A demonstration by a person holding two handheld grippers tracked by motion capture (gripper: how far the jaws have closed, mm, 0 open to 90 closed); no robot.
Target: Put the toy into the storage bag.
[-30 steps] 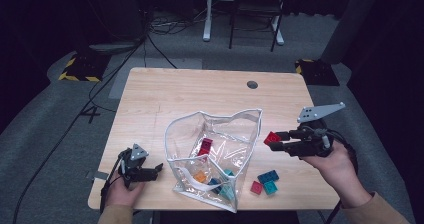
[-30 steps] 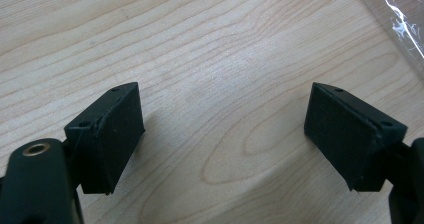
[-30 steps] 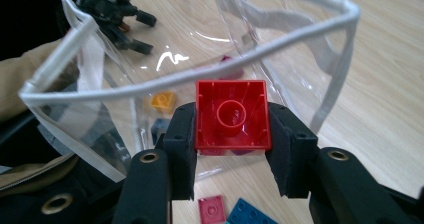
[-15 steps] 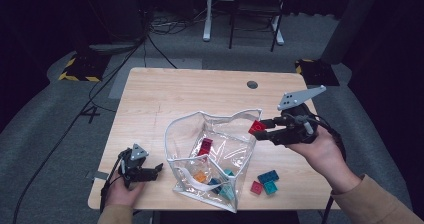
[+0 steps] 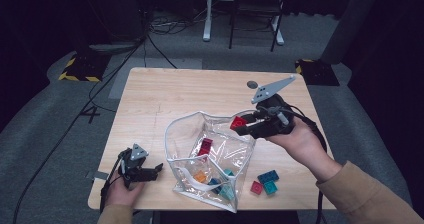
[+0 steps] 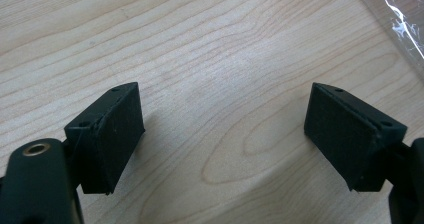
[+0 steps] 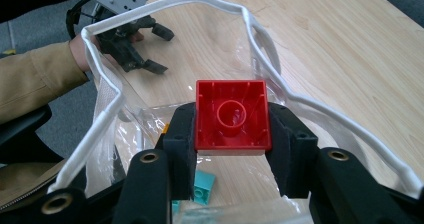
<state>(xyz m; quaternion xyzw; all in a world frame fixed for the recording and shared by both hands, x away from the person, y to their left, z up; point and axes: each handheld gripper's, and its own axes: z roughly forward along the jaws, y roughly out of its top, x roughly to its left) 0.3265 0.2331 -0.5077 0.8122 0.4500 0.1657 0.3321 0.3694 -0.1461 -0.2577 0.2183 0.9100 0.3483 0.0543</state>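
Shift since earlier frame: right gripper point(image 5: 242, 125) carried from table's right side to bag rim, red brick point(image 7: 232, 116) along with it.
Right gripper: clamped on red brick, hollow underside facing camera, above mouth of clear bag point(image 5: 184, 130).
Left gripper point(image 5: 153, 171): jaws apart, nothing between, resting near bag's left side.
Advice: centre over opening, clear white rim, then release.
Loose bricks point(image 5: 265, 182): right of bag.
Writing: none legible.

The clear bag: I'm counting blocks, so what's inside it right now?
Inside the clear bag lie a dark red block, an orange block and teal blocks. Folds and glare may hide more. The right gripper holds a red block at the opening.
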